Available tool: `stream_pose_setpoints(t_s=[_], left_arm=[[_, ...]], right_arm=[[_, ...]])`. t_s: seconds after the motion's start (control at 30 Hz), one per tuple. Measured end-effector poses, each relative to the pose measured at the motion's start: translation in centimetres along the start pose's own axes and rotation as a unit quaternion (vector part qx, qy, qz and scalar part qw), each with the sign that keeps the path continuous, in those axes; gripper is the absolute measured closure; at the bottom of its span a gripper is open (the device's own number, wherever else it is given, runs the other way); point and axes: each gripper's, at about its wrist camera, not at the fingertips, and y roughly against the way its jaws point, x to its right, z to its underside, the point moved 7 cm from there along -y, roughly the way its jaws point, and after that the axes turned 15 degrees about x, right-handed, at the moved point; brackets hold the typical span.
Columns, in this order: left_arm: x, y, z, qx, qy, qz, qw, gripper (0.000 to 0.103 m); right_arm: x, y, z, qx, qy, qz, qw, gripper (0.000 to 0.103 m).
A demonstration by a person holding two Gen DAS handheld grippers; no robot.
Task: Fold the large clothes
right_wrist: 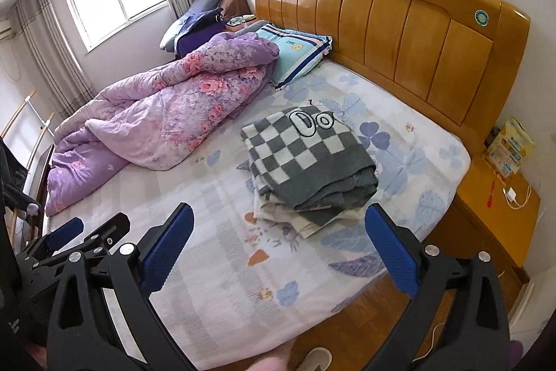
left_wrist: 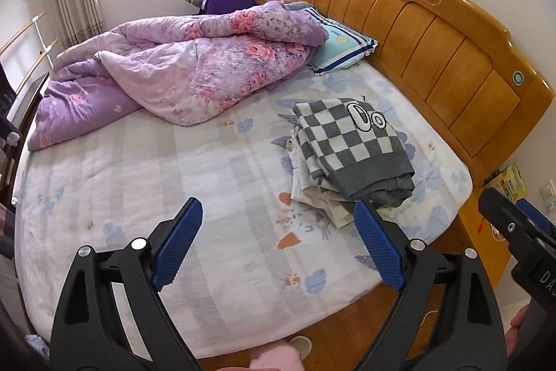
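Note:
A folded grey-and-white checkered sweater (left_wrist: 351, 141) (right_wrist: 305, 155) lies on top of a folded pale garment (left_wrist: 312, 193) (right_wrist: 278, 211), stacked on the bed (left_wrist: 139, 183) (right_wrist: 215, 190) near the headboard side. My left gripper (left_wrist: 278, 235) hovers open above the bed's near edge, short of the stack, nothing between its blue pads. My right gripper (right_wrist: 278, 242) is also open and empty, just in front of the stack. Each gripper shows at the edge of the other's view: the right gripper (left_wrist: 521, 232), the left gripper (right_wrist: 80, 242).
A crumpled purple floral quilt (left_wrist: 166, 75) (right_wrist: 156, 117) fills the far left of the bed. A striped pillow (left_wrist: 340, 47) (right_wrist: 295, 51) leans by the wooden headboard (left_wrist: 434, 33) (right_wrist: 399, 33). A nightstand (right_wrist: 497, 197) with a box and cable stands to the right. Wooden floor and slippers lie below.

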Motion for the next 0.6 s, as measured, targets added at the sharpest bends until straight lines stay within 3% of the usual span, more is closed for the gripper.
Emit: stream_pose_setpoints(t_s=[0.37,0.6], left_arm=[[-5.4,-1.1,0.9,-0.016,-0.04,0.032,0.9985,0.013],[-7.0,-2.0,1.1,-0.018,-0.054,0.056,0.9968,0.013]], right_arm=[[-5.6,1.2,2.8,0.007,-0.026,0.034,0.999,0.008],[-7.7,0.6,3.9,0.01,-0.029,0.068,0.997,0.008]])
